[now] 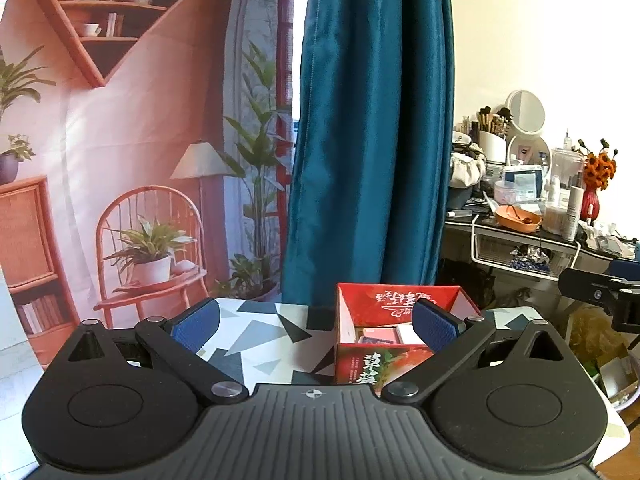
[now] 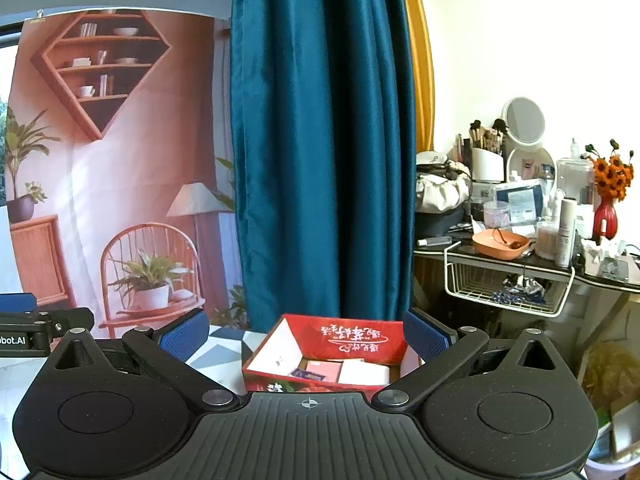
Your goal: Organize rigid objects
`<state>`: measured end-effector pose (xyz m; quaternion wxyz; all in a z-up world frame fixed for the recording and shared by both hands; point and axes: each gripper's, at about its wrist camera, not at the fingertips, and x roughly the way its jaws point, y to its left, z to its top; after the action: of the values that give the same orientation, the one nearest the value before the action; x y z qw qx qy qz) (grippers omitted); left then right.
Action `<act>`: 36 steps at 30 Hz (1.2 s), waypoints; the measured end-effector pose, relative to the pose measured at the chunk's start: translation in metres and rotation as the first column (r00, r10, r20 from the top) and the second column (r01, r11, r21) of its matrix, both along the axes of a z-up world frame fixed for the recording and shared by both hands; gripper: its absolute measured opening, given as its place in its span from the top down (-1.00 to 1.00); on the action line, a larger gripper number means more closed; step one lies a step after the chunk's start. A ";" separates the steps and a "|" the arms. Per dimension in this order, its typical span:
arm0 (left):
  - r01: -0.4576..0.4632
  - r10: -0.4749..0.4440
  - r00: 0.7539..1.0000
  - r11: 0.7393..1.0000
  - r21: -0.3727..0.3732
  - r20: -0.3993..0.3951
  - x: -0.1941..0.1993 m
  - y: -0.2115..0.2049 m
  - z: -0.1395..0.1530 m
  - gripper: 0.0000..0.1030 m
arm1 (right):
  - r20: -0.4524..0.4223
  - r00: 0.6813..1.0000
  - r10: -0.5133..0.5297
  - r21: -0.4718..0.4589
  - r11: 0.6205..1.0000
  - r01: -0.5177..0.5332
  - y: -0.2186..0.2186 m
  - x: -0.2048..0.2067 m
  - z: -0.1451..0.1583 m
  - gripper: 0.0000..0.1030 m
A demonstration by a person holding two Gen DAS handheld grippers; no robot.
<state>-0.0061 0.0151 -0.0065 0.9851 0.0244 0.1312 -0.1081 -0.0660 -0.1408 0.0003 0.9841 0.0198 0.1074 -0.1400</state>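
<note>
Fingers of the left gripper and right gripper spread wide, holding nothing. At twelve o'clock of the right gripper, a red box sits on the patterned worktop, open-topped, probably to receive small items; several already lie inside.

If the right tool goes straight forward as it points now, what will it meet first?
Probably the open red box, which lies between the spread fingers of the right tool. If it passes above the box, the blue curtain behind comes next; depth is unclear.
</note>
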 end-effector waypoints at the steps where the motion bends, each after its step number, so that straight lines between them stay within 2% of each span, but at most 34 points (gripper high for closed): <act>1: -0.008 0.008 1.000 1.000 0.005 -0.001 -0.001 -0.001 0.000 -1.00 | -0.001 1.000 -0.002 -0.001 1.000 0.002 0.000 0.000 0.000 -0.99; 21: -0.065 0.065 0.998 0.998 0.005 -0.018 -0.002 0.002 0.002 -1.00 | -0.010 1.000 -0.003 -0.002 1.000 0.003 -0.003 0.002 -0.001 -0.99; 36: -0.075 0.075 0.997 0.997 0.004 -0.021 -0.001 0.004 0.003 -1.00 | -0.015 1.000 -0.009 0.001 1.000 0.009 -0.007 0.001 -0.001 -0.99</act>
<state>-0.0075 0.0186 -0.0040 0.9870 0.0198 0.1424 -0.0712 -0.0647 -0.1475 -0.0009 0.9826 0.0200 0.1148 -0.1444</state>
